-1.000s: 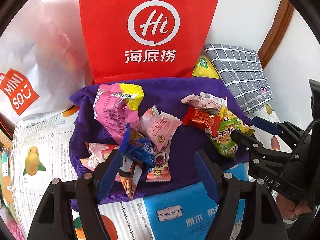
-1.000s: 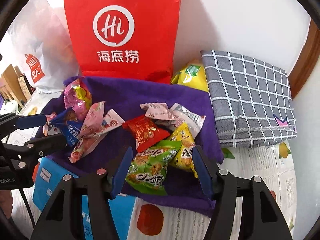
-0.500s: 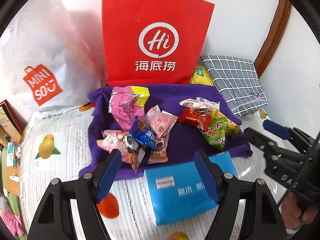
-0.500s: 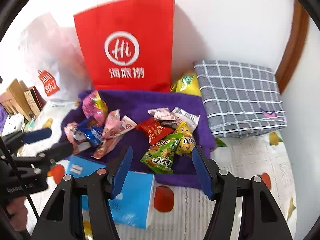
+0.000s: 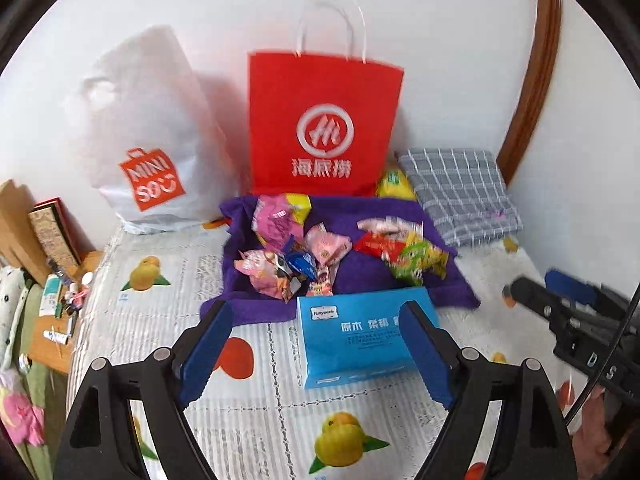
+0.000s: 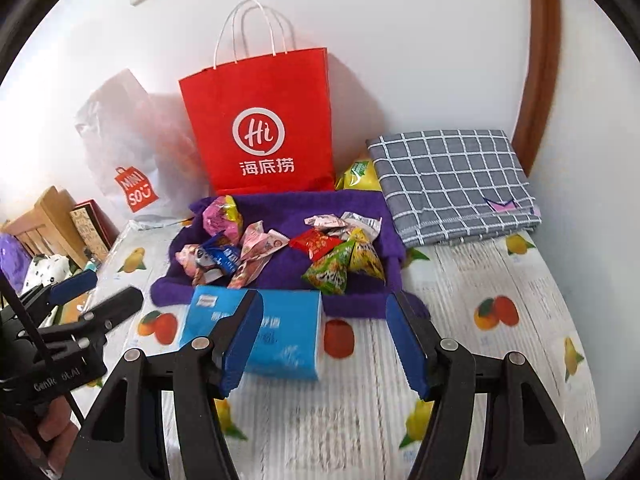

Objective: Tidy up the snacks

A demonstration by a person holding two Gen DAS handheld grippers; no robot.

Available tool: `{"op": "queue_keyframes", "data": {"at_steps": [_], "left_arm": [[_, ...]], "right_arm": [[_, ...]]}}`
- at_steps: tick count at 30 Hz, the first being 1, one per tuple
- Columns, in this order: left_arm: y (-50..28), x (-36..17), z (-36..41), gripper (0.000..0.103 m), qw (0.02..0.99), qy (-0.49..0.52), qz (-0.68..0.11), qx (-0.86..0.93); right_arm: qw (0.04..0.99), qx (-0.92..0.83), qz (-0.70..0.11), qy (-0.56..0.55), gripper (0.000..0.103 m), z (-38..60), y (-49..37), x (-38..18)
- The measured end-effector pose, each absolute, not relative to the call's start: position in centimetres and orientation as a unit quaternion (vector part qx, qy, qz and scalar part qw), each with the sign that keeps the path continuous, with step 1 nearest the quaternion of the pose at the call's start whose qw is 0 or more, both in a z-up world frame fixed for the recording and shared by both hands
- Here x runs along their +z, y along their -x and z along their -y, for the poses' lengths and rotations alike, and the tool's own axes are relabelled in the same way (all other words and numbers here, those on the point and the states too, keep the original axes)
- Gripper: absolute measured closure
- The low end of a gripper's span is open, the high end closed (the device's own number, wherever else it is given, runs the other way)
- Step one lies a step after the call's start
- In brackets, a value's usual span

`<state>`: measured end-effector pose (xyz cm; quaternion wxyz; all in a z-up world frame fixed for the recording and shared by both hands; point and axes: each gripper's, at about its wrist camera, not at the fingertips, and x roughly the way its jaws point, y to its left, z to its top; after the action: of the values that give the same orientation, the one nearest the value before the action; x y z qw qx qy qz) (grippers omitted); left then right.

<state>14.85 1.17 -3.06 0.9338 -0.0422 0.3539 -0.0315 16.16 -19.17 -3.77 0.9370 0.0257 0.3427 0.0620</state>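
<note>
Snack packs lie in two heaps on a purple towel (image 5: 360,208): pink and blue packs (image 5: 280,256) to the left, red, green and yellow packs (image 5: 408,252) to the right. My left gripper (image 5: 314,312) hovers well back from them over the bedsheet, its jaws opening with nothing held. My right gripper (image 6: 323,300) is open and holds nothing, back from the right heap (image 6: 340,256) and the left heap (image 6: 232,248). Each gripper shows in the other's view: the right gripper (image 5: 532,282), the left gripper (image 6: 114,286).
A blue tissue pack (image 5: 360,340) lies in front of the towel, just under both grippers. A red paper bag (image 5: 320,128) and a white shopping bag (image 5: 148,140) stand against the wall. A folded grey checked cloth (image 5: 460,196) and a yellow pack (image 5: 394,184) lie at the right. Clutter lines the bed's left edge.
Both grippers have drawn back and up from the snack heaps, so the towel looks smaller and farther. The left jaws stand wider than before.
</note>
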Motion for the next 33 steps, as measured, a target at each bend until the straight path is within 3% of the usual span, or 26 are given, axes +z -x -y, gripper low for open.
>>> {"op": "queue_keyframes", "data": {"at_steps": [6,14,20,33], "left_arm": [[-10.9,-1.2,-1.0,0.015,0.945,0.042,-0.324,-0.027],[-6.4,-0.6,0.1,0.007,0.954,0.026,-0.297,-0.007],[-3.5,-0.7,1.0,0.004,0.957,0.014,-0.289,0.006],[0.7,-0.1,1.4,0.004,0.963,0.017,-0.27,0.008]], "right_arm": [[0.945,0.049,-0.321,-0.039,0.038,20.3,-12.0,-3.0],[0.957,0.038,-0.288,-0.025,0.017,20.6,-7.1,-2.5],[0.961,0.032,-0.273,-0.036,0.007,21.3,-4.2,-2.7],[0.963,0.032,-0.265,-0.02,0.007,21.5,-0.1,-3.3]]}}
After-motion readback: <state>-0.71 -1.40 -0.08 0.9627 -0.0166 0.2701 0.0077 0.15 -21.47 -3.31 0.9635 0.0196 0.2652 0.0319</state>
